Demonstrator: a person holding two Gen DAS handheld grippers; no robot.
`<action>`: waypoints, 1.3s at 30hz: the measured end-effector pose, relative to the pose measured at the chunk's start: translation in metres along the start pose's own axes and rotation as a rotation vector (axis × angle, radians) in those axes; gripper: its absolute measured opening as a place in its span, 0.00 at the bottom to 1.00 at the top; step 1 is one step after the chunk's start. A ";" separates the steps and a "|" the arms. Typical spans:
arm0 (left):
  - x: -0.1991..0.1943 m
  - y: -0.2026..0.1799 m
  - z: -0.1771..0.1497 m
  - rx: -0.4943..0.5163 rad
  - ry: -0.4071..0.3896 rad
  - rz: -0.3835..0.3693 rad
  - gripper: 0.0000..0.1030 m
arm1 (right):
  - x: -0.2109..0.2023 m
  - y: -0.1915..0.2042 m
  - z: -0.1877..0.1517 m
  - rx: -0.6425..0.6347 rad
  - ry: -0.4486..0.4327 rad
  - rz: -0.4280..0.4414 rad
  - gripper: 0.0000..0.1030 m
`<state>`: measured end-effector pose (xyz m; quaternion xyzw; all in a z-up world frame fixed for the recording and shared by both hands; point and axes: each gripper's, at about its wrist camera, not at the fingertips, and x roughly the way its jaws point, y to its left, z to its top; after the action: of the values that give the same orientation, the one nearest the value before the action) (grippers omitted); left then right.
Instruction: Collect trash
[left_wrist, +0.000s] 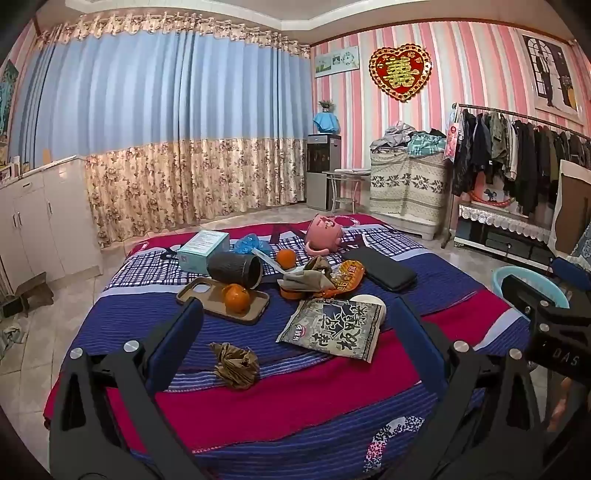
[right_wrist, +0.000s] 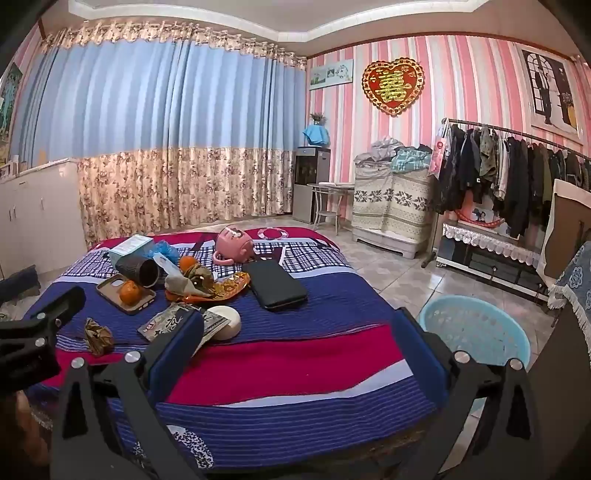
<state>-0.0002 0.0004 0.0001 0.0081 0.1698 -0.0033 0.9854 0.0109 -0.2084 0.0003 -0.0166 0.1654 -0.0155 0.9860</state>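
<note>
Left gripper and right gripper are hovering over the bed, jaws spread wide, pinching nothing. Crumpled brown paper is lying beside the snack bag.

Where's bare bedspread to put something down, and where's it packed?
Free: the near strip of the bedspread in front of the crumpled brown paper and snack bag, and the side right of the black case toward the blue basket. Crowded: the middle, around the black cup, oranges and wrappers.
</note>
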 end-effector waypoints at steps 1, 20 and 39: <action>0.000 0.000 0.000 0.002 0.002 0.000 0.95 | 0.000 0.000 0.000 0.002 -0.001 0.001 0.96; 0.003 0.006 0.001 -0.003 0.001 0.007 0.95 | -0.001 -0.007 -0.002 0.026 0.000 0.006 0.96; 0.002 0.006 0.001 -0.007 0.001 0.009 0.95 | 0.001 -0.009 0.002 0.030 -0.007 0.004 0.96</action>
<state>0.0025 0.0068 0.0007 0.0053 0.1703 0.0017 0.9854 0.0120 -0.2171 0.0019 -0.0015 0.1618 -0.0158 0.9867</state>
